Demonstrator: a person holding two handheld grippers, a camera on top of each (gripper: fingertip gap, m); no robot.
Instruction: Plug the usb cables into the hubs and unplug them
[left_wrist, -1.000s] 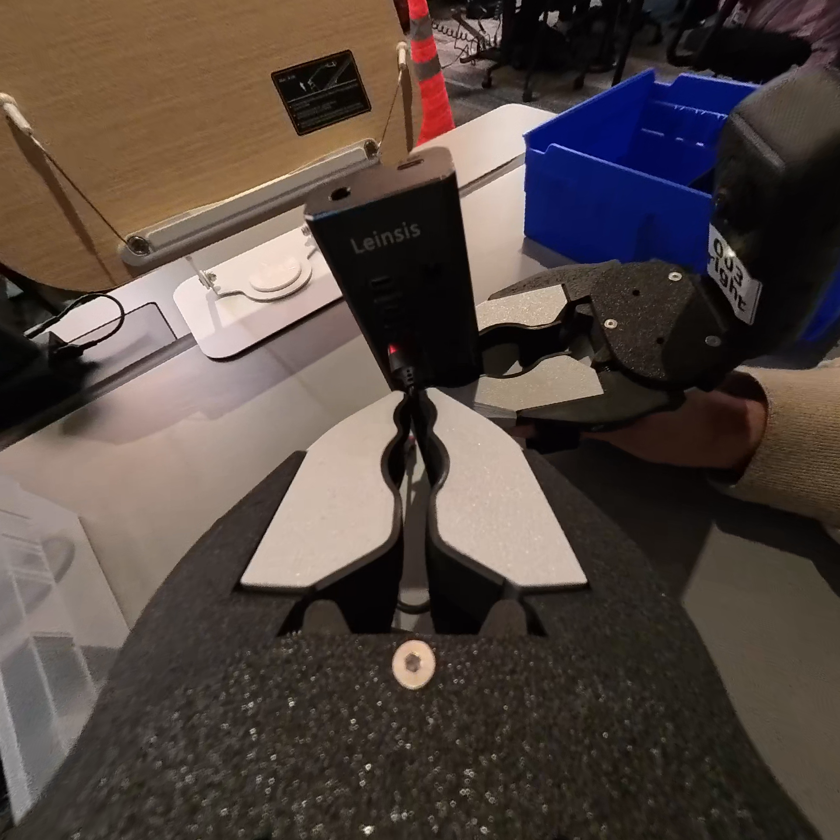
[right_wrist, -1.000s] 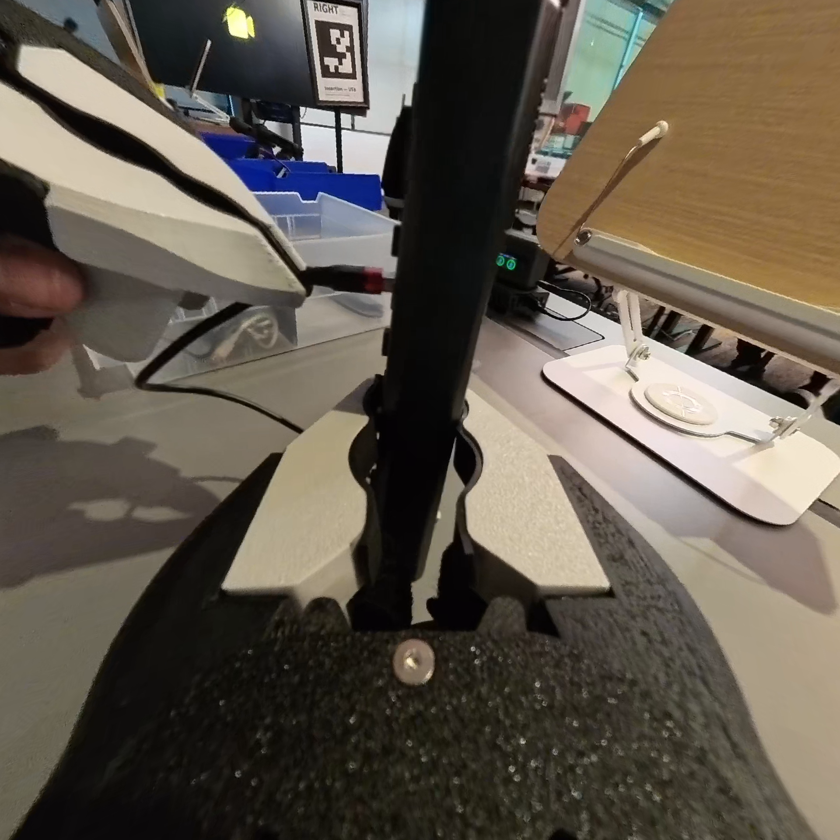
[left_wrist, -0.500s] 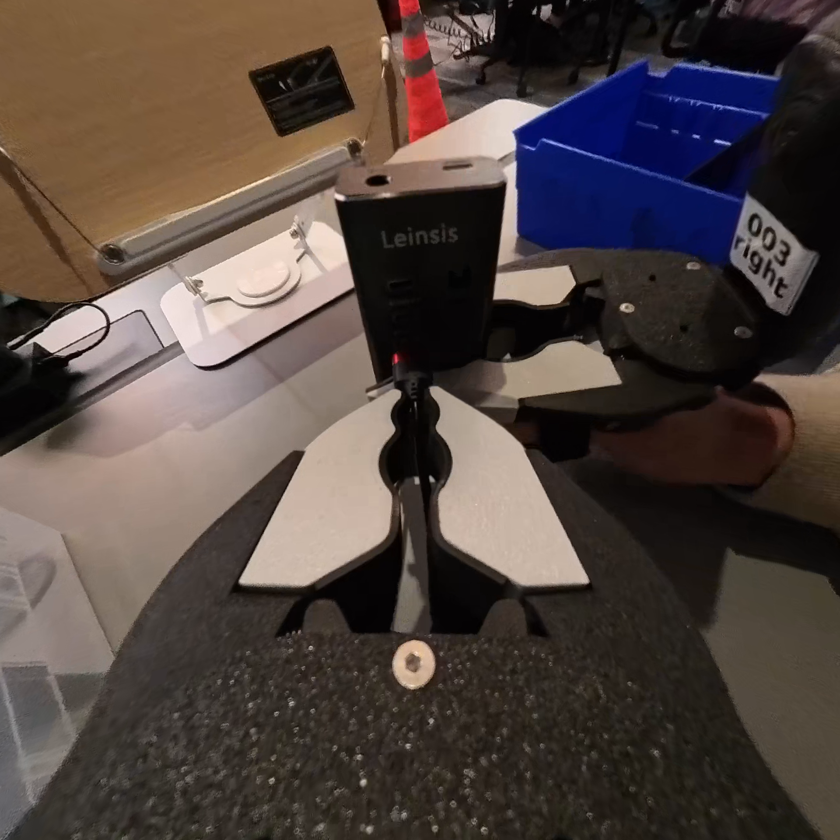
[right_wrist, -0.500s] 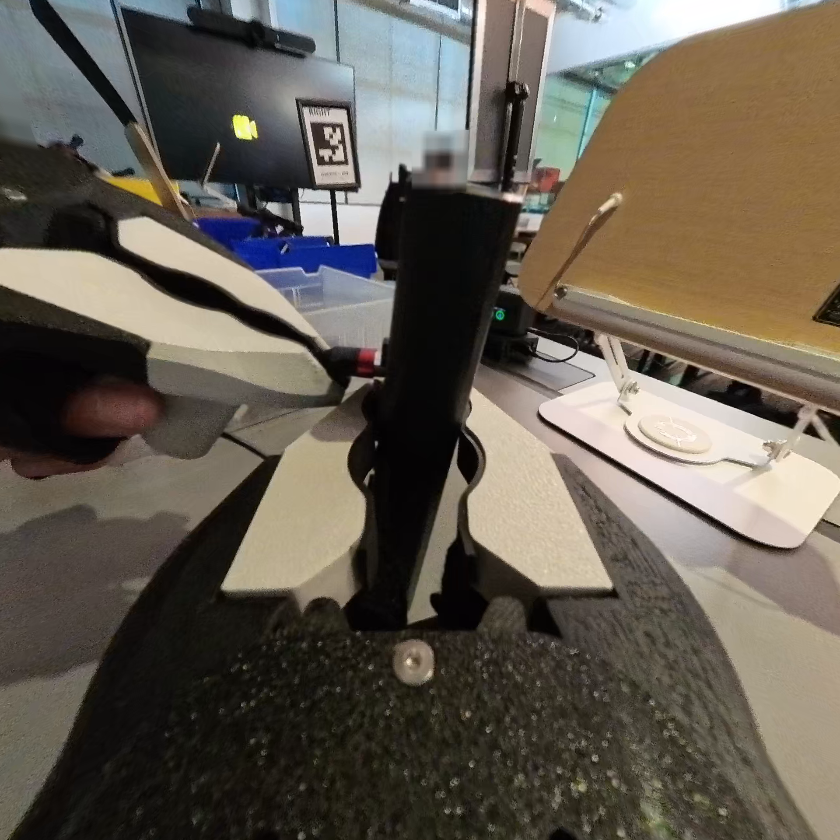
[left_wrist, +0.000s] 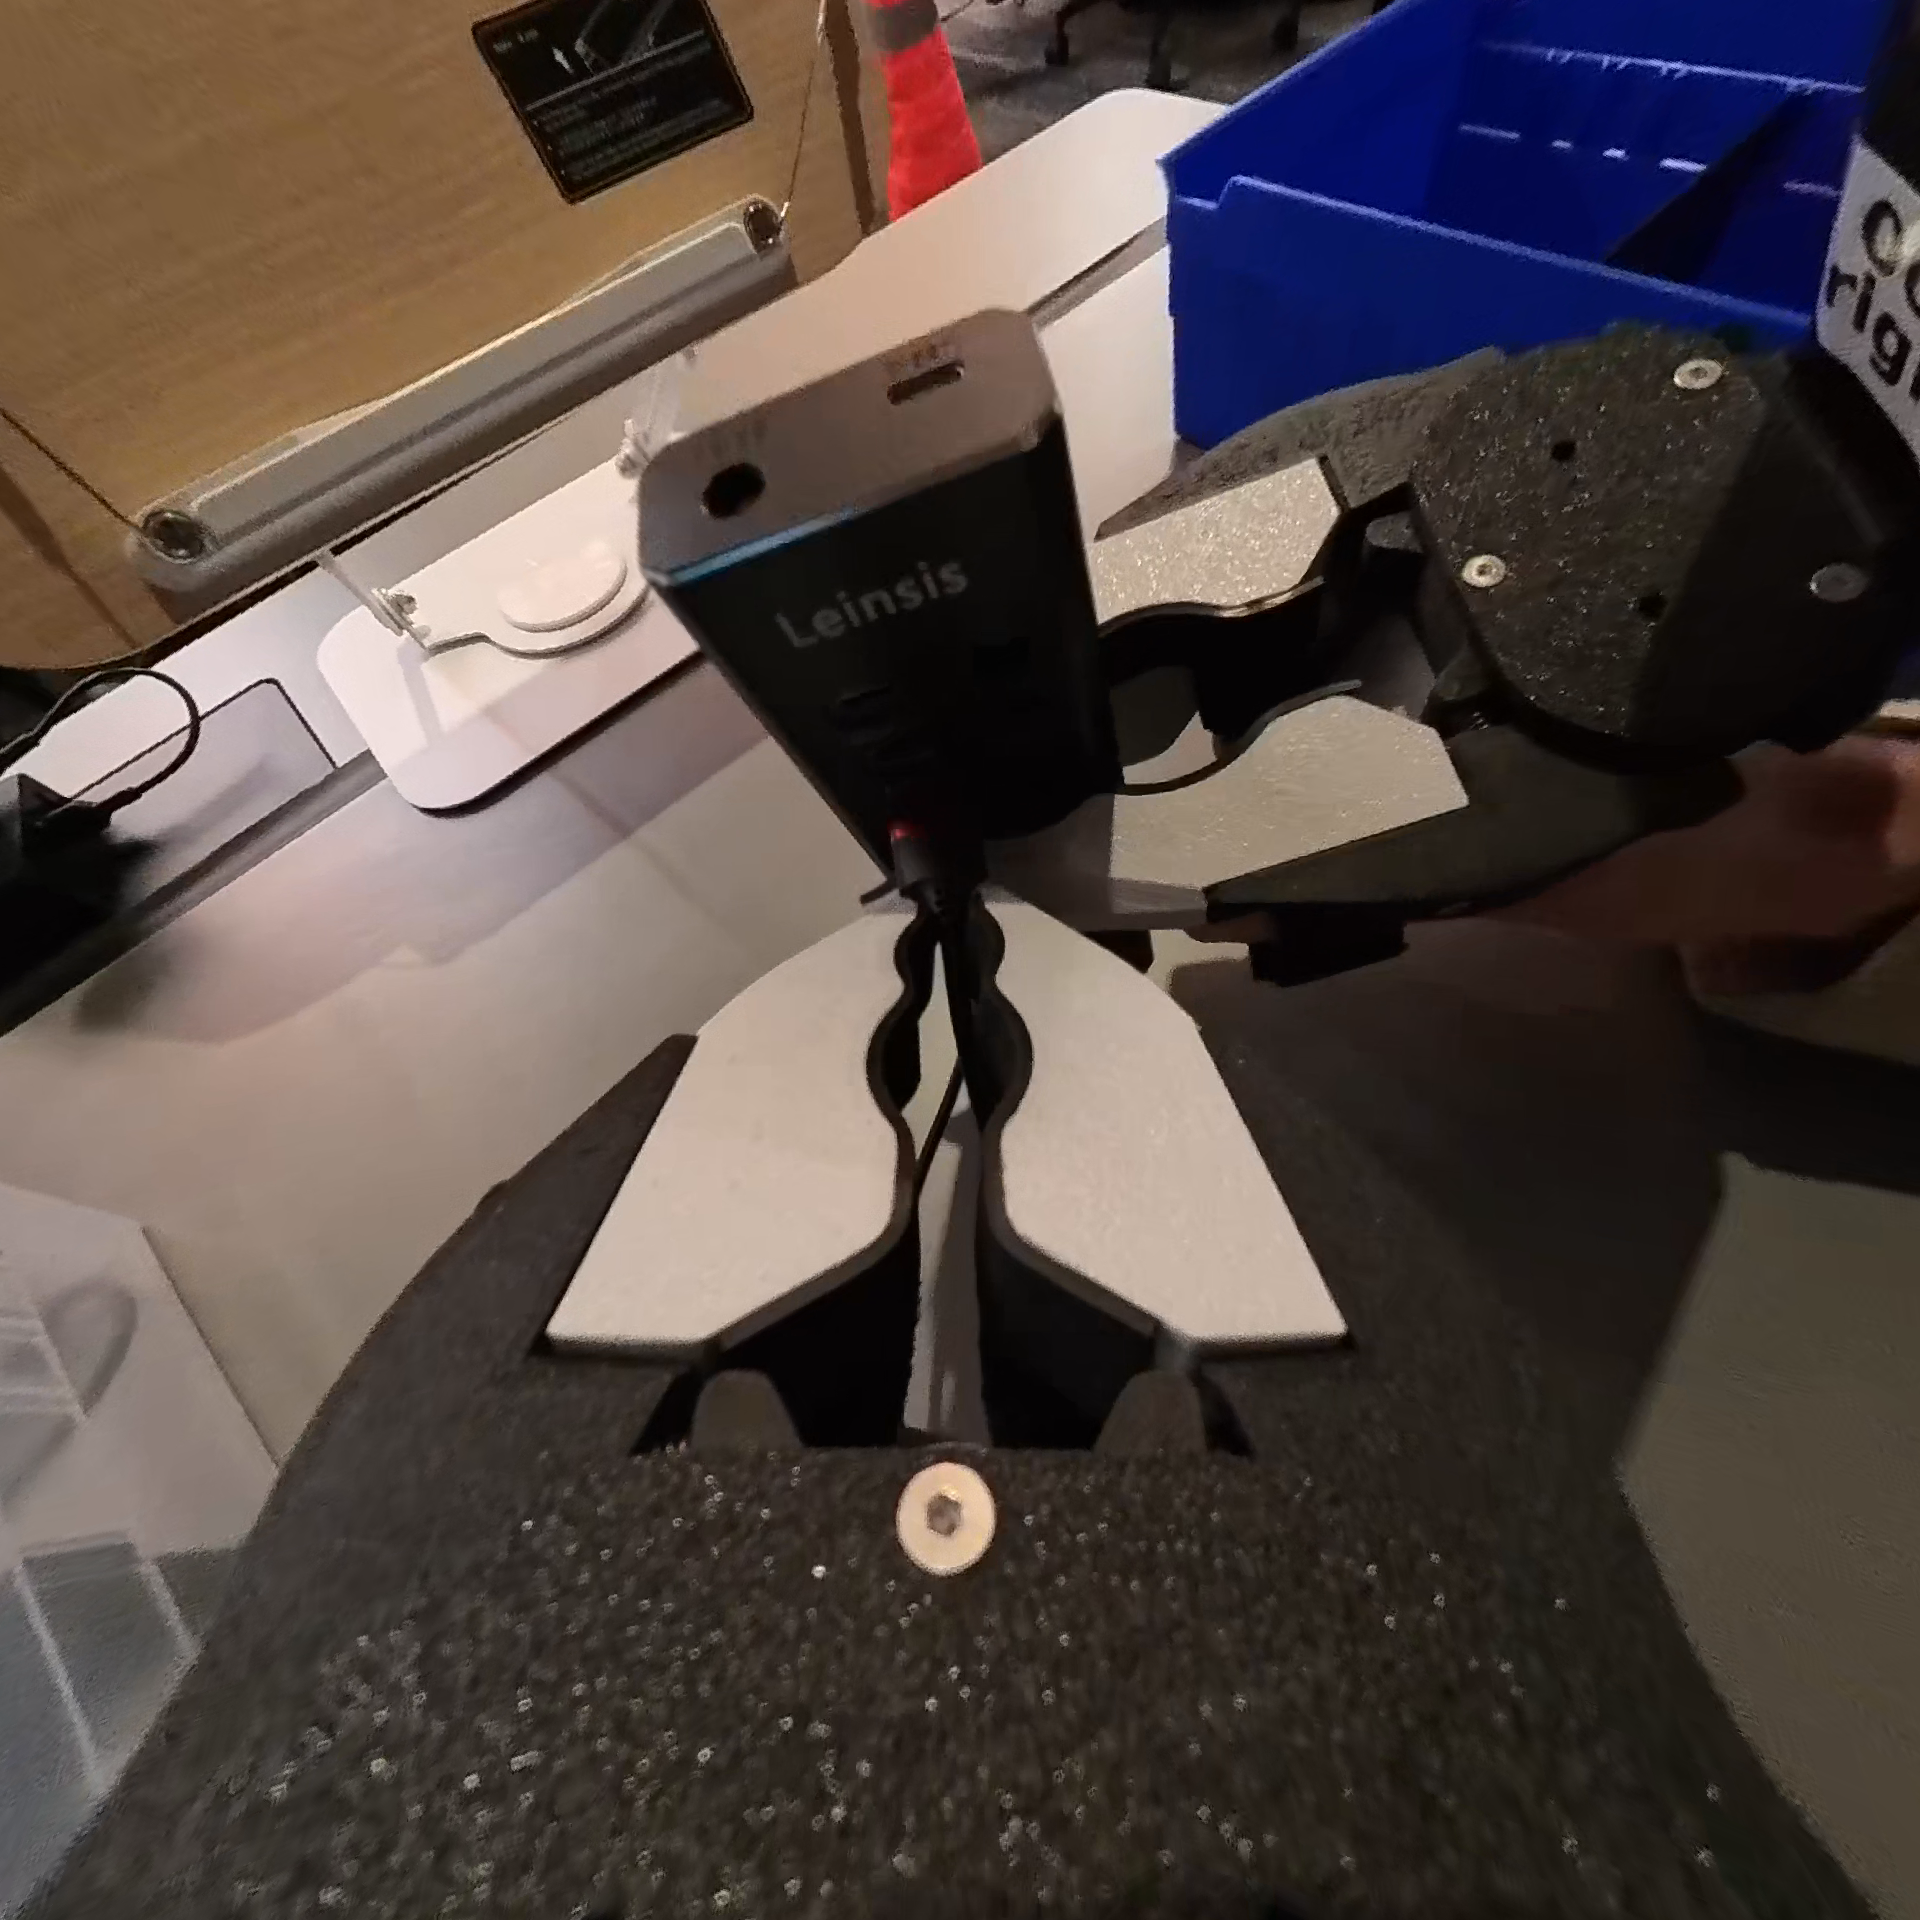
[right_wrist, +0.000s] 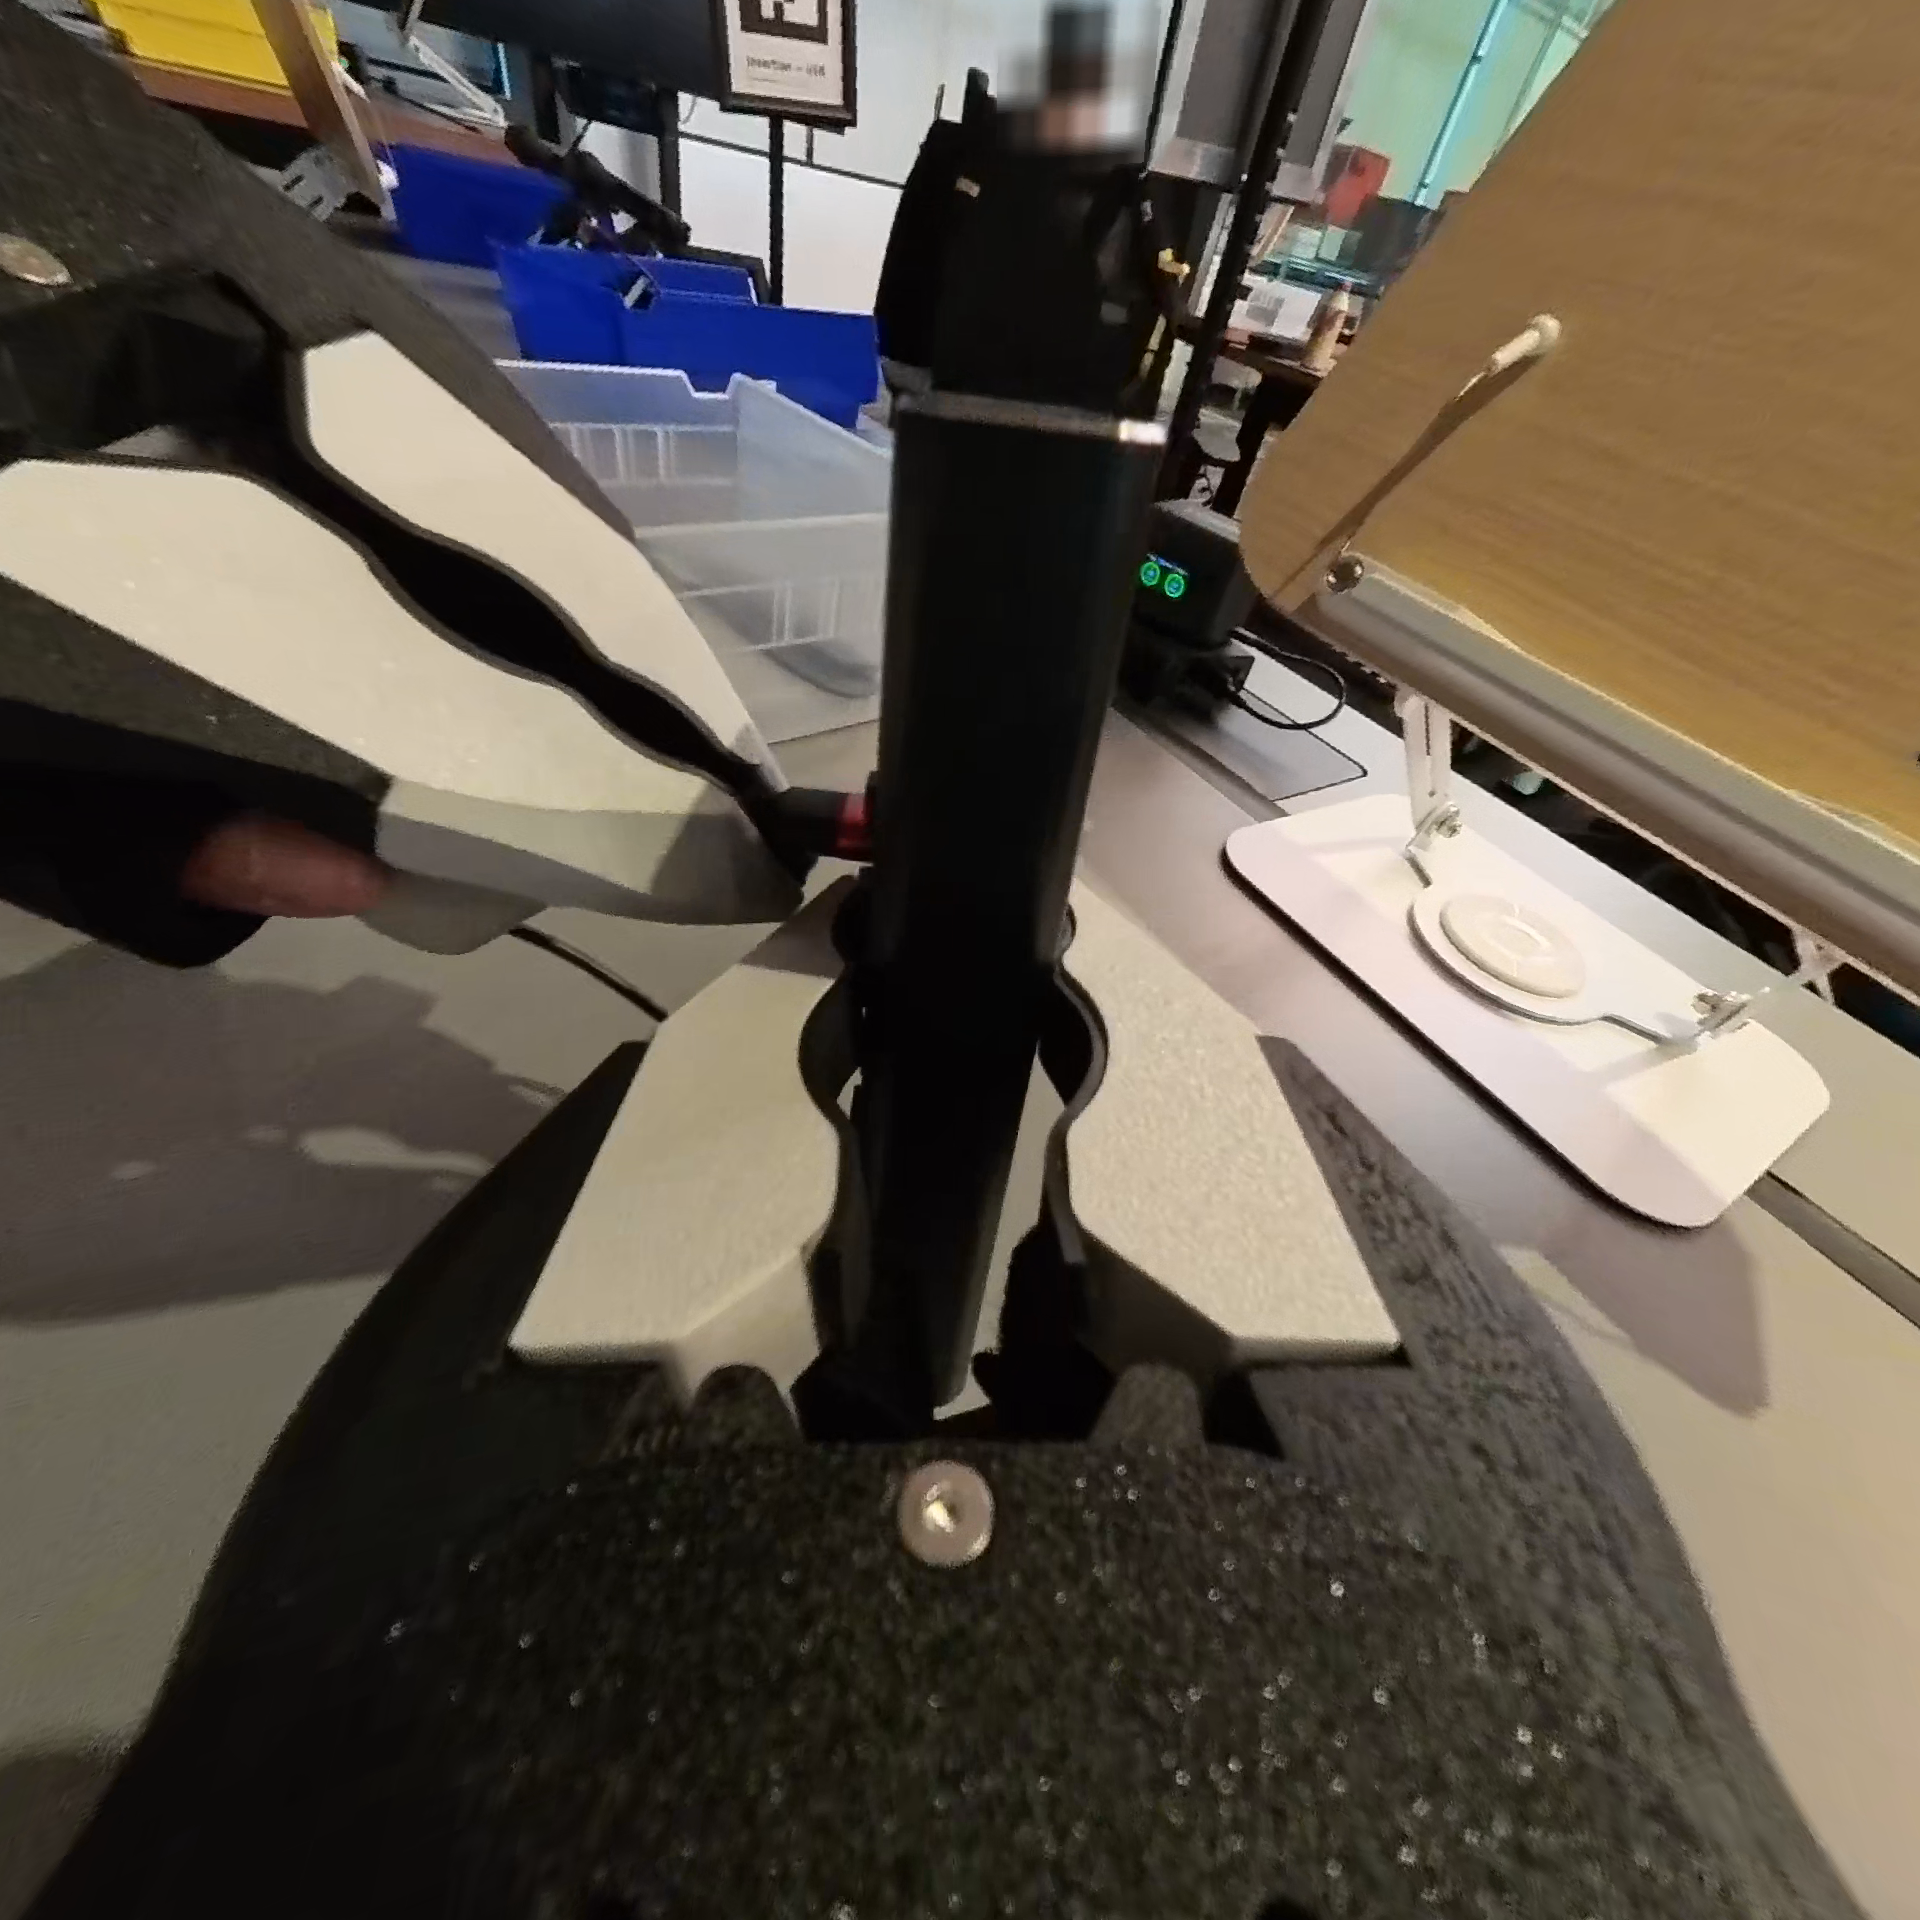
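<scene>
A black USB hub (left_wrist: 904, 623) is held above the table, its far end tilted up; it also shows edge-on in the right wrist view (right_wrist: 997, 748). My right gripper (right_wrist: 951, 966) is shut on the hub's lower end and shows from the right in the left wrist view (left_wrist: 1174, 790). My left gripper (left_wrist: 951, 940) is shut on a black USB cable (left_wrist: 940, 904) with a red-ringed plug (right_wrist: 847, 821), which sits in a port on the hub's face. The left gripper shows at left in the right wrist view (right_wrist: 774, 821).
A blue bin (left_wrist: 1507, 177) stands at the back right. A wooden board on a white stand (left_wrist: 499, 665) is at the back left, with an orange cone (left_wrist: 925, 94) behind. A clear bin (right_wrist: 748, 530) and a black charger (right_wrist: 1184, 603) stand beyond the hub. Less than 4 cm separates the two grippers' tips.
The hub has tipped and swung so its top end now faces the left wrist camera more. Both grippers keep their hold and the plug stays at the hub's port.
</scene>
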